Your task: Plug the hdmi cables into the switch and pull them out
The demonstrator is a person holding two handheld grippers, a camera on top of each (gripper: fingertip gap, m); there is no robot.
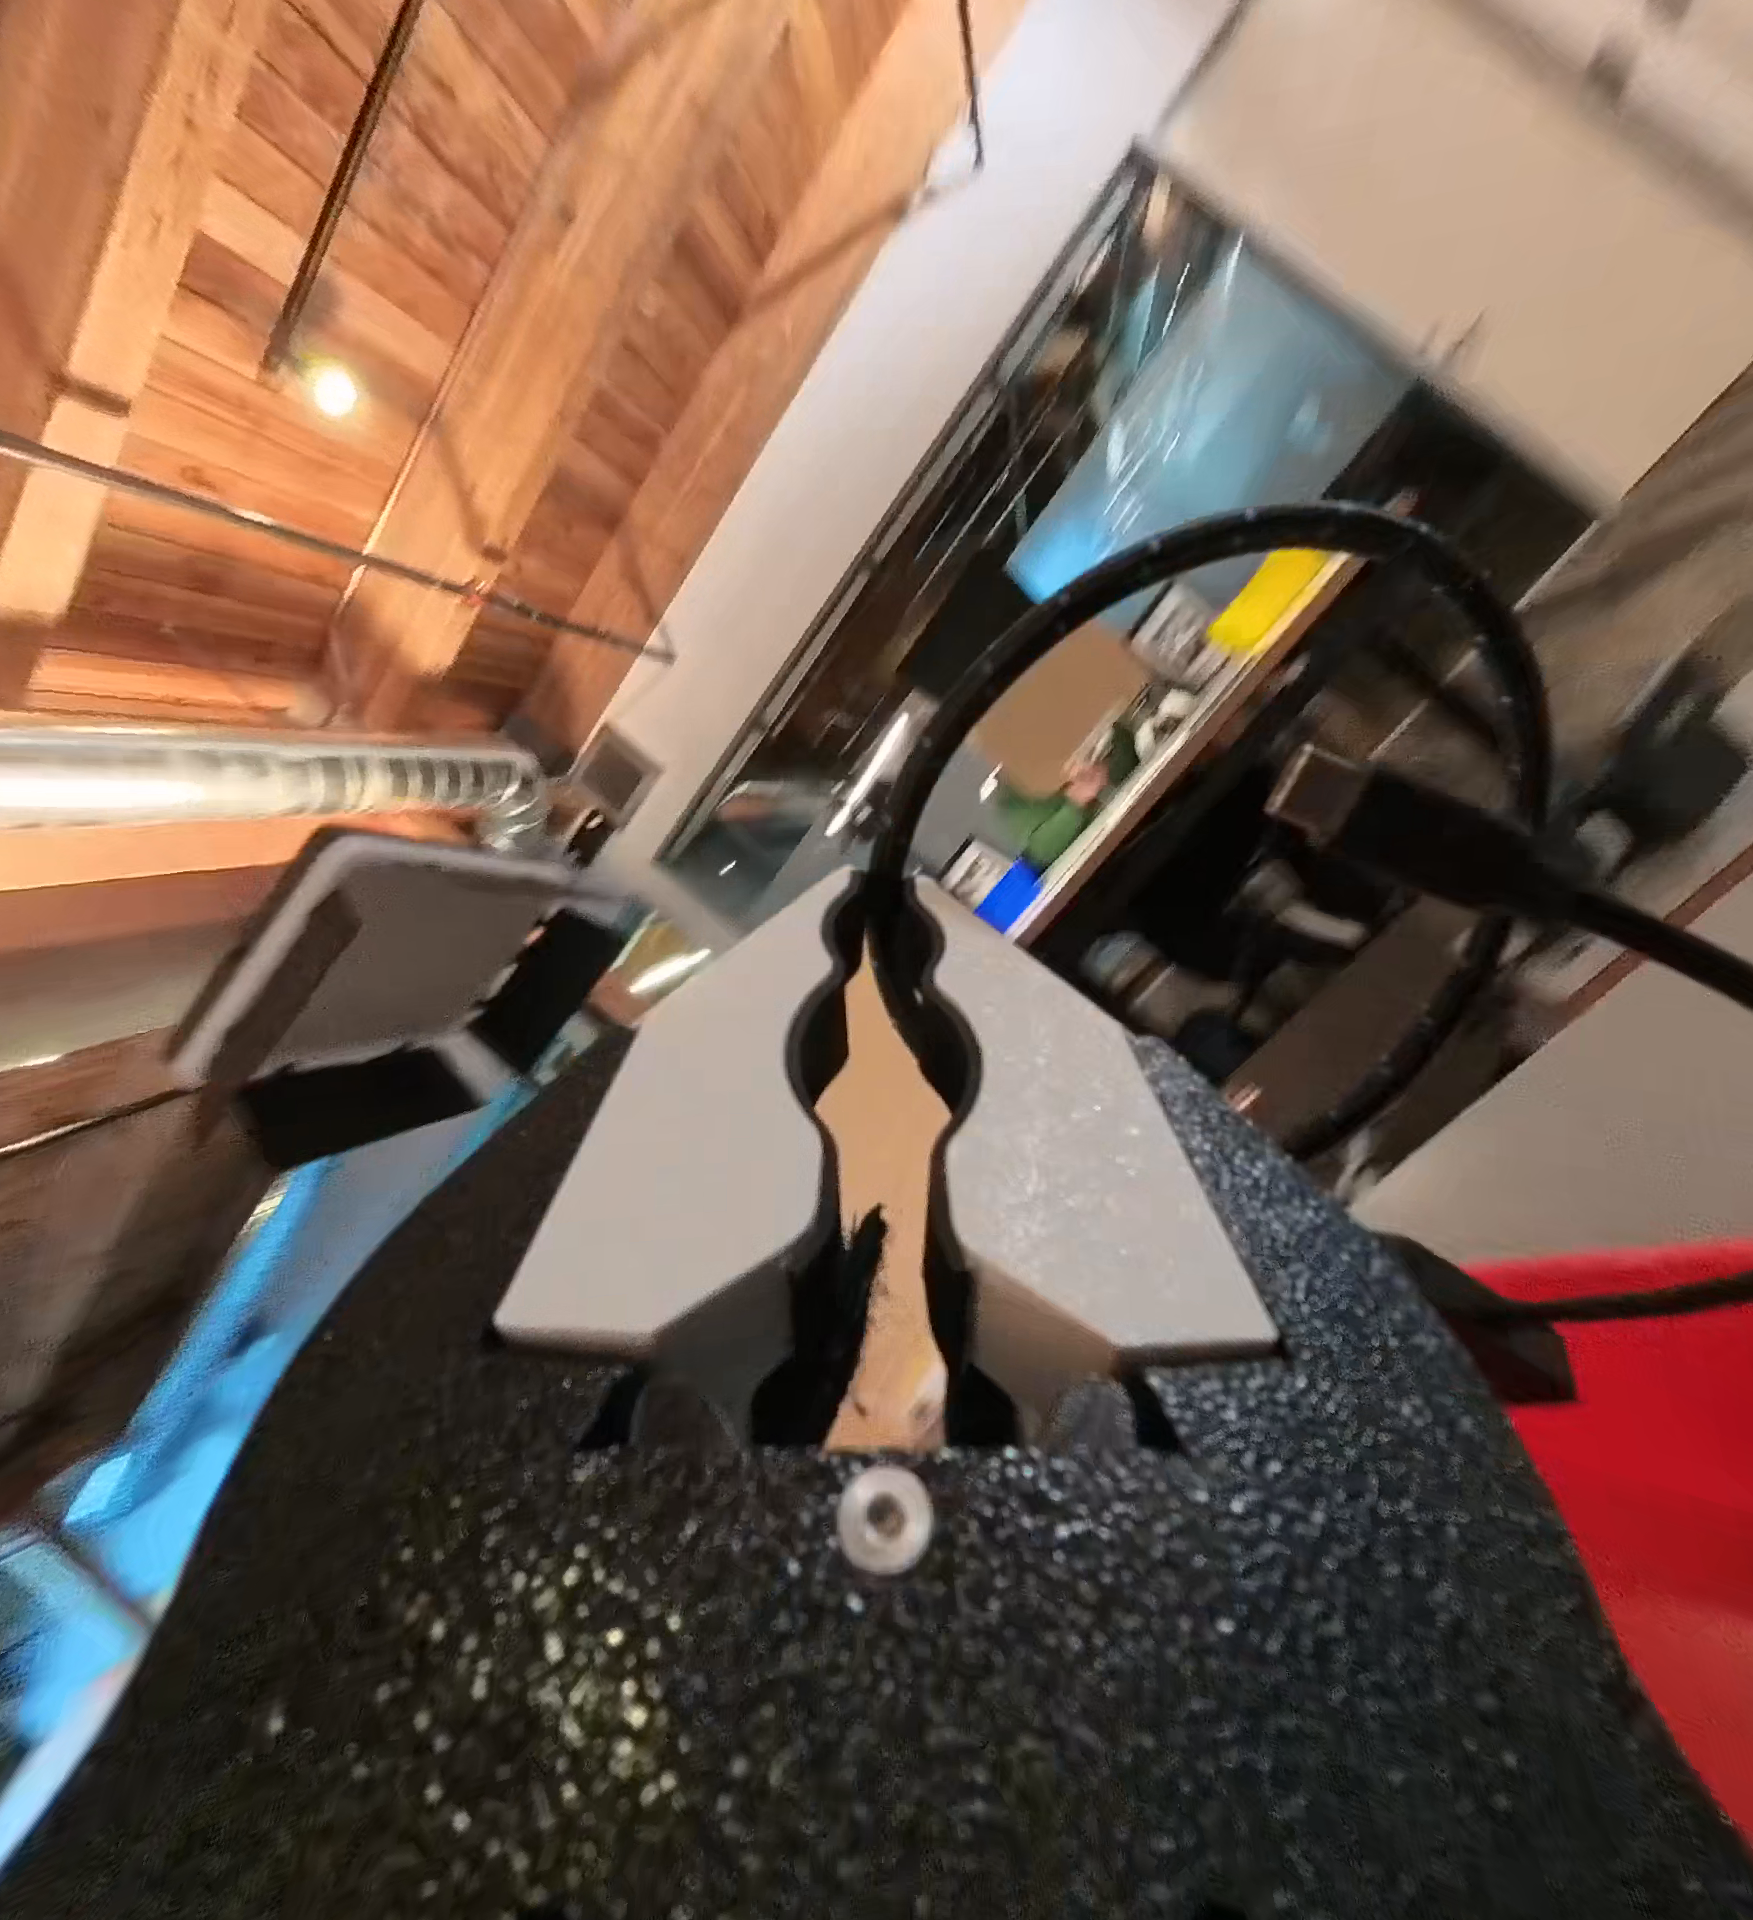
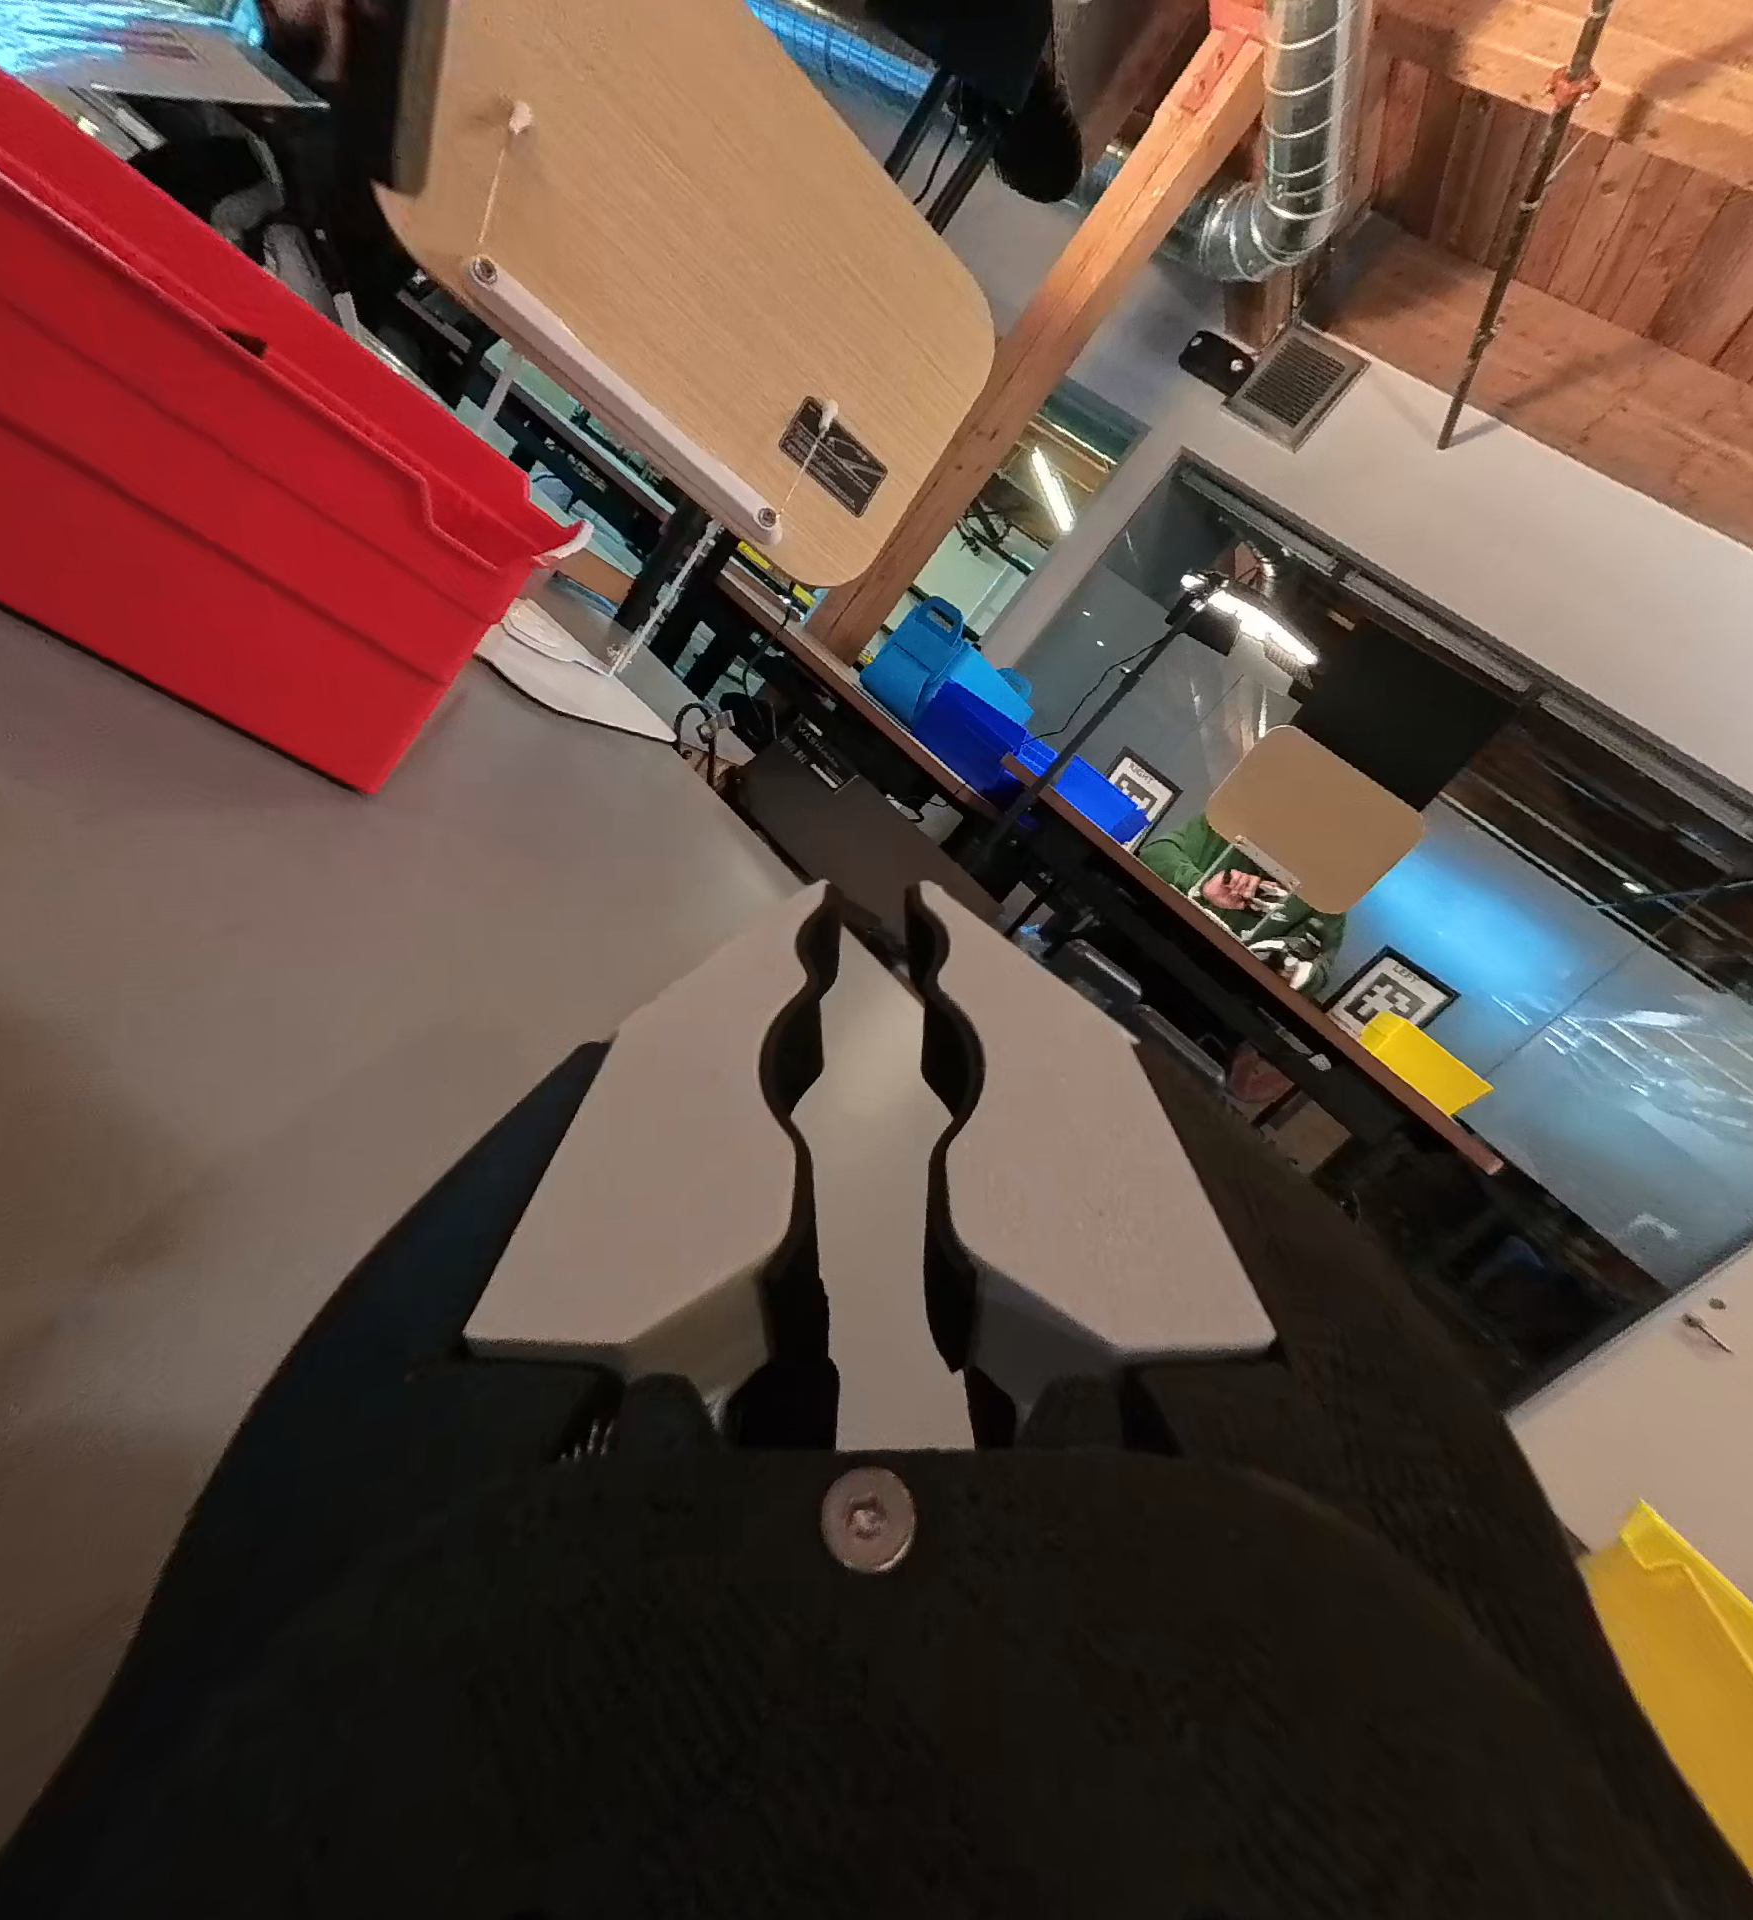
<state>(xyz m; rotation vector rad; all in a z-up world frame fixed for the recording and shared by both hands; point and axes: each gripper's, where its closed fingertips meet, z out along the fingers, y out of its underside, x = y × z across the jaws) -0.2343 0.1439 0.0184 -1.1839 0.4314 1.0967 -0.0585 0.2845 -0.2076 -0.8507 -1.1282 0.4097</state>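
The left wrist view is blurred and tilted upward. My left gripper (image 1: 884,914) is shut on a thin black HDMI cable (image 1: 1163,540), pinched near the fingertips. The cable loops up and to the right and ends in a black plug (image 1: 1391,831) with a bare metal tip, hanging free in the air. The grey switch box (image 1: 384,935) is at the left, with black plugs (image 1: 352,1101) at its near edge. My right gripper (image 2: 872,904) hovers over the grey table (image 2: 228,987), its fingers a narrow gap apart with nothing between them. The switch and cable do not show in the right wrist view.
A red bin (image 2: 176,520) stands on the table at the left; it also shows at the lower right of the left wrist view (image 1: 1682,1455). A yellow bin (image 2: 1734,1714) is at the lower right. A black box (image 2: 820,810) sits at the table's far edge. A wooden board (image 2: 695,260) hangs overhead.
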